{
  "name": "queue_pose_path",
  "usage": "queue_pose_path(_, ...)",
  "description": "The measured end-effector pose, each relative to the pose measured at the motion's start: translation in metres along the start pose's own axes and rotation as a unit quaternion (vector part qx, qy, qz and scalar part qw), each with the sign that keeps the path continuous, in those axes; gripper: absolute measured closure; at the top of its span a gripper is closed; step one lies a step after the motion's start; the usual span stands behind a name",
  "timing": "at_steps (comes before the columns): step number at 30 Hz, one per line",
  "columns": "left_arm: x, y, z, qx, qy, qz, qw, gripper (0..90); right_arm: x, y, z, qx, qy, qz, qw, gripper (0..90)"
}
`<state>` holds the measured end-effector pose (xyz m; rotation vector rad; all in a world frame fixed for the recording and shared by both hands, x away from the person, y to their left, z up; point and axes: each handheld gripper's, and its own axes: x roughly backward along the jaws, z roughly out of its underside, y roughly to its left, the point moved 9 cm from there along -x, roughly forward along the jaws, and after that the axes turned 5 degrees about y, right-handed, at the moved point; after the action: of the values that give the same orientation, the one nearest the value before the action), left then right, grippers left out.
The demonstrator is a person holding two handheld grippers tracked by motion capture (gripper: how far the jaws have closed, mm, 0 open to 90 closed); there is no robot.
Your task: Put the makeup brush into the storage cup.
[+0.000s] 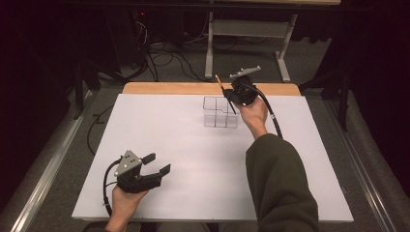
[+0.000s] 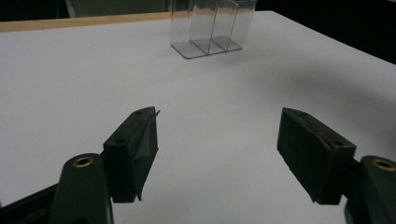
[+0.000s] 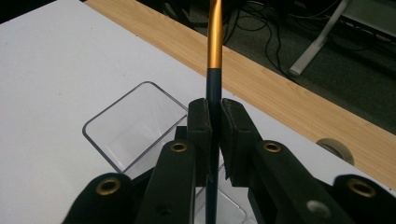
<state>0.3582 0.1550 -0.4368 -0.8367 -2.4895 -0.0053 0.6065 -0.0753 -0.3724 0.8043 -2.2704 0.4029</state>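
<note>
A clear plastic organiser (image 1: 220, 112) with several compartments stands on the white tabletop (image 1: 193, 154) toward the back. My right gripper (image 1: 227, 95) is shut on a thin dark pen with a gold upper part (image 1: 220, 83), held tilted above the organiser's right side. In the right gripper view the pen (image 3: 214, 42) runs upright between the pads (image 3: 201, 122), over an open compartment (image 3: 135, 123). My left gripper (image 1: 157, 163) rests low at the front left, open and with nothing between its pads (image 2: 135, 149). The organiser (image 2: 210, 25) stands far ahead of it.
A wooden strip (image 1: 208, 88) runs along the table's far edge. Beyond it lie a dark floor with cables (image 1: 169, 58) and a white metal table frame (image 1: 246, 34). A roll of tape (image 3: 336, 148) sits by the wooden edge.
</note>
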Motion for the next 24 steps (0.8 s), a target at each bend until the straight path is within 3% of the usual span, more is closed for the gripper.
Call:
queue_pose_path(15,0.000,0.000,0.000,-0.001,0.000,-0.001,1.0000,29.5,-0.003,0.004,0.007,-0.005,0.018,-0.004,0.9998,83.1)
queue_pose_path(18,0.000,0.000,0.000,0.000,0.000,0.000,1.0000,29.5,-0.002,0.006,0.010,-0.026,0.031,-0.030,0.9987,67.2)
queue_pose_path(24,-0.001,-0.001,0.000,-0.008,0.004,-0.001,1.0000,29.5,0.012,0.007,0.016,-0.027,0.020,-0.026,0.9991,56.5)
